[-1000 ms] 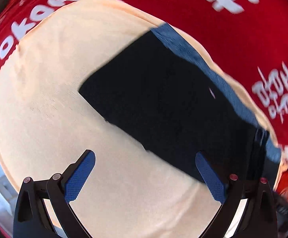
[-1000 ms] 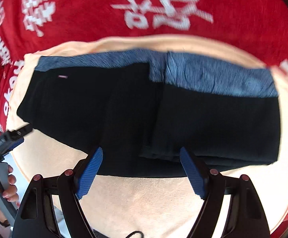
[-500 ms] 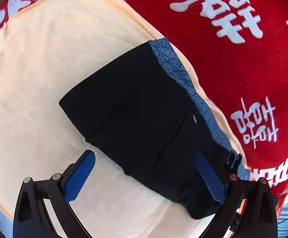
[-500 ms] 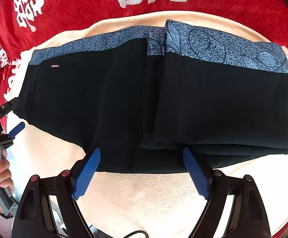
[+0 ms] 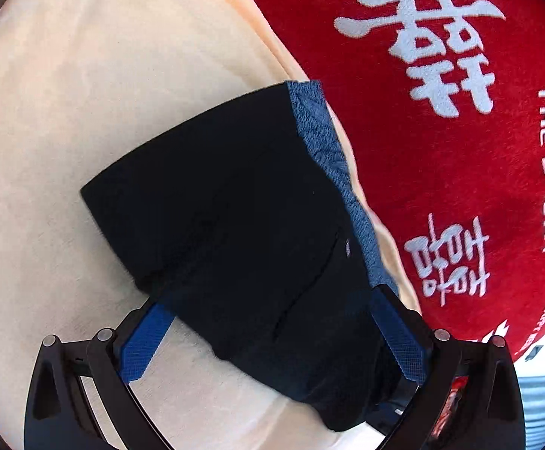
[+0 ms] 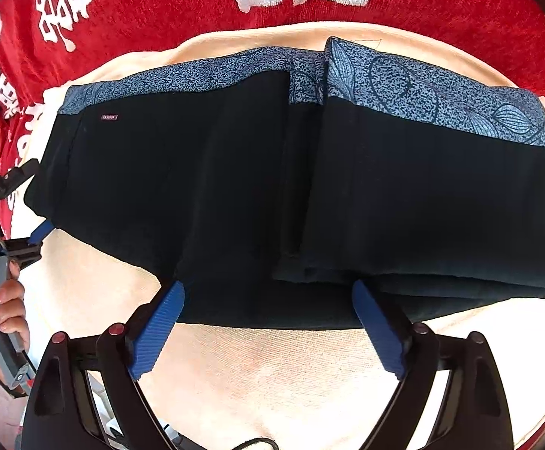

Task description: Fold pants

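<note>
Black pants point(image 6: 234, 195) with a blue patterned waistband point(image 6: 422, 93) lie folded on a cream cloth point(image 6: 291, 375). The right part is doubled over on top. My right gripper point(image 6: 268, 288) is open, its blue fingertips at the near edge of the pants. My left gripper point(image 5: 264, 303) is open and straddles the end of the folded pants point(image 5: 234, 206); the cloth lies between its fingers. It also shows at the left edge of the right wrist view point(image 6: 28, 221), held by a hand.
A red blanket with white characters point(image 6: 159, 11) lies under the cream cloth and around it point(image 5: 441, 150). The cream cloth point(image 5: 66, 112) spreads wide to the left of the pants.
Both grippers have moved in toward the pants. The left one has swung round and now has the pants' end between its open fingers. The right one's tips now reach the near edge.
</note>
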Demonstrator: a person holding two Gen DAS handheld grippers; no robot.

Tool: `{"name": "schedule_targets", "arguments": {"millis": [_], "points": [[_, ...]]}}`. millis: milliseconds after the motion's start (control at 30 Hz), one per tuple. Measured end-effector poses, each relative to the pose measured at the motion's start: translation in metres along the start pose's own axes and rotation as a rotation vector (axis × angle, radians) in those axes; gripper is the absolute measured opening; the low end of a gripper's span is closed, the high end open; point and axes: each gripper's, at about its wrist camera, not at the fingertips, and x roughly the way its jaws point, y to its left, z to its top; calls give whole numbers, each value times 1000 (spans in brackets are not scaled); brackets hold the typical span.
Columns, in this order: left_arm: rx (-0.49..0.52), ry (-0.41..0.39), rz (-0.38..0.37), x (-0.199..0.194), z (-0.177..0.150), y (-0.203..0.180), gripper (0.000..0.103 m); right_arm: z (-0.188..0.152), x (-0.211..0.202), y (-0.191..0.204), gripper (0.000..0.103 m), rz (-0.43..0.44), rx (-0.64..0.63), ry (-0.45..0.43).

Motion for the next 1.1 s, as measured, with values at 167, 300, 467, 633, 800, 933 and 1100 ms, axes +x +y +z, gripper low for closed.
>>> {"name": "schedule_targets", "arguments": {"millis": [167,300,467,633,800,933,1100], "points": [[-4,-26,-115,-9,3,-18,101,0,0,-1,93,12,-12,-3],[106,3,-9,7,7,-28,101,0,1,-1,93,10,-19,0],[105,48,62,25,11,-25,101,1,-1,1,93,7,-33,11],[224,-5,267,23,6,-43,39,11,-32,7,93,47,-41,-17],[537,-101,429,17,-24,-82,35,50,-72,29,93,167,-67,-45],[767,-163,532,21,-57,-106,35,103,-82,70,93,307,-108,-7],[869,-186,607,26,-67,-109,35,155,-58,169,93,398,-235,134]]}}
